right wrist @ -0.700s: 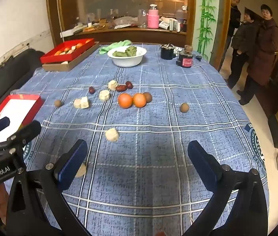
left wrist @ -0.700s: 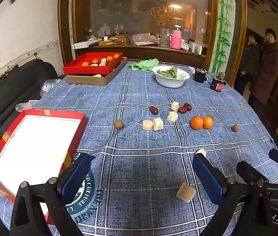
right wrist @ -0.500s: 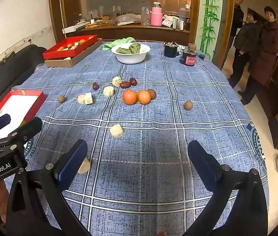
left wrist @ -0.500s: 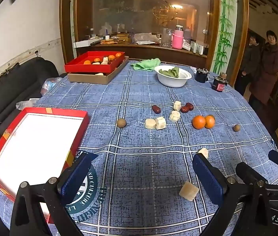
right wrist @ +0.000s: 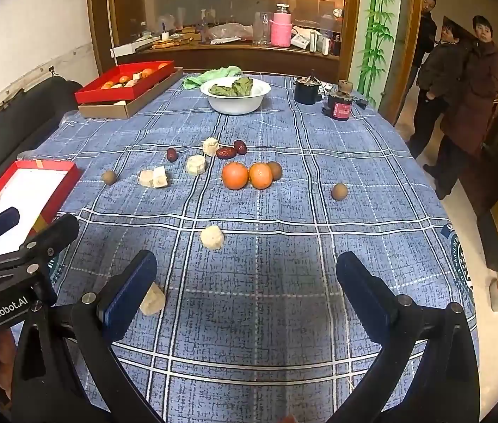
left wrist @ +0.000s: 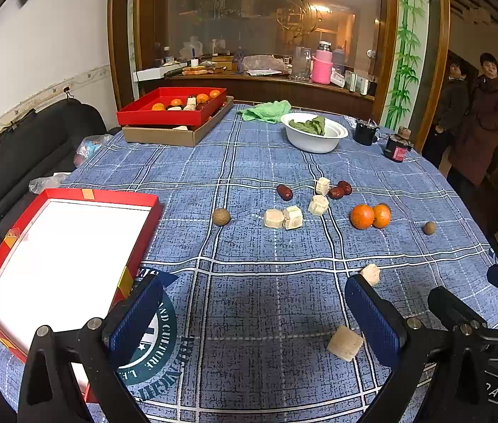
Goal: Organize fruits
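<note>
Both tongs point forward and slant downward over the worktop [left wrist: 266,162], side by side. The left tongs [left wrist: 256,313] stand spread wide, the blue pads [left wrist: 136,317] facing each other across a broad gap with nothing between them. The right tongs [right wrist: 245,292] are likewise spread to their widest and hold nothing. In the right wrist view the black frame of the left tongs shows at the lower left; in the left wrist view part of the right tongs shows at the lower right.
</note>
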### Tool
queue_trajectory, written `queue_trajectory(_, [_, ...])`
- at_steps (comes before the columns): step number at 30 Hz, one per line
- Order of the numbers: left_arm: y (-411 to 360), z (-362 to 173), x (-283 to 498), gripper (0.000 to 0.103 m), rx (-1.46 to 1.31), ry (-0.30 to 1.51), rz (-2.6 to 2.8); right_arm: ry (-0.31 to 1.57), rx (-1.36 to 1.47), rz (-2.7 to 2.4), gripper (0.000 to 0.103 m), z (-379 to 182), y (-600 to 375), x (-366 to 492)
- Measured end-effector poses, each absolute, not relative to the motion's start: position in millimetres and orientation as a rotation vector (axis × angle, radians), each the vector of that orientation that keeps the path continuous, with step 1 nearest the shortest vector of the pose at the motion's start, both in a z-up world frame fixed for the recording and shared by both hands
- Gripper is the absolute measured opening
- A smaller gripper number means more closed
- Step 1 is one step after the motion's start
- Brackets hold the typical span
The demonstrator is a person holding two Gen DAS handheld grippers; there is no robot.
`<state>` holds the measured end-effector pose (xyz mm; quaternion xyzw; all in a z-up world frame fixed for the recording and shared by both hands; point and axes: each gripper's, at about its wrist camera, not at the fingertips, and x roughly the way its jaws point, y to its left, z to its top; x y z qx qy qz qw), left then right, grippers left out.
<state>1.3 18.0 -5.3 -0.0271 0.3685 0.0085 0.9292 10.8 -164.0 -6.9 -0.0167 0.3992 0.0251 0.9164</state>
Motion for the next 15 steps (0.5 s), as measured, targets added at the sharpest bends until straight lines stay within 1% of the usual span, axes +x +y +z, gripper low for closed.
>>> queue_trajectory(15, [18.4,-4.1,0.3,0.103,-0.053,0.755,0.018,0.815,-0.032,0.049,0.103,-1.5,-163.9,10.1])
